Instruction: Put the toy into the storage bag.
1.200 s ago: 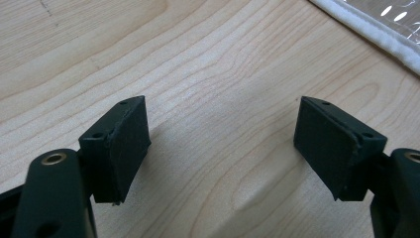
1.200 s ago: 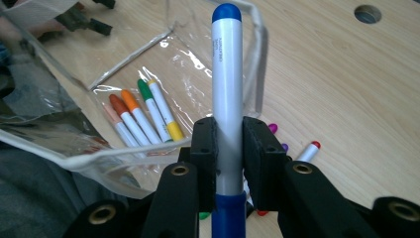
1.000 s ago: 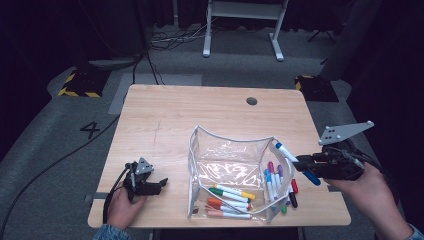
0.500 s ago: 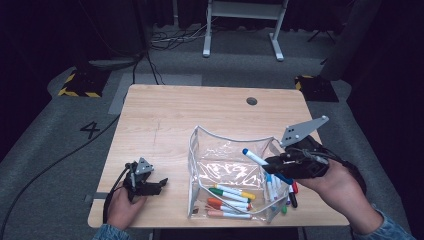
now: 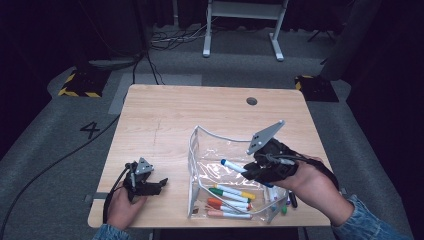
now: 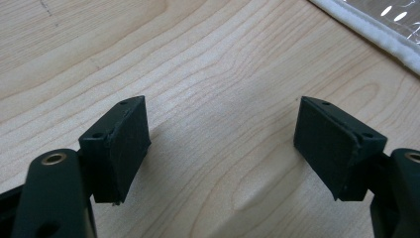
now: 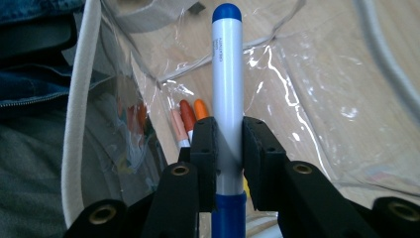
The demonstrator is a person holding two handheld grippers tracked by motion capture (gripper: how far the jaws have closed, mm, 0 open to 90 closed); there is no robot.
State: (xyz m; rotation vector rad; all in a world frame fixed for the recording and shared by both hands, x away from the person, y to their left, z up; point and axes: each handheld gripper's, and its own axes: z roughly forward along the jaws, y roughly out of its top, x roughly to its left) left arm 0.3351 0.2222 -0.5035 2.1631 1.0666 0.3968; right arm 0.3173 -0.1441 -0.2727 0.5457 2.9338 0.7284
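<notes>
Your right tongs (image 7: pixel 228 148) are pinching a white marker with a blue cap (image 7: pixel 227 94) around its middle, holding it over the open clear pouch (image 5: pixel 220 150) at the right near part of the counter (image 5: pixel 165 115), its capped end pointing left. Inside that pouch lie several other markers (image 5: pixel 230 197) in green, orange and red, toward its near end. Your left tongs (image 6: pixel 223 144) sit spread wide with nothing between them, low over bare wood at the counter's near left corner, the pouch's white edge (image 6: pixel 366 29) just beyond them.
</notes>
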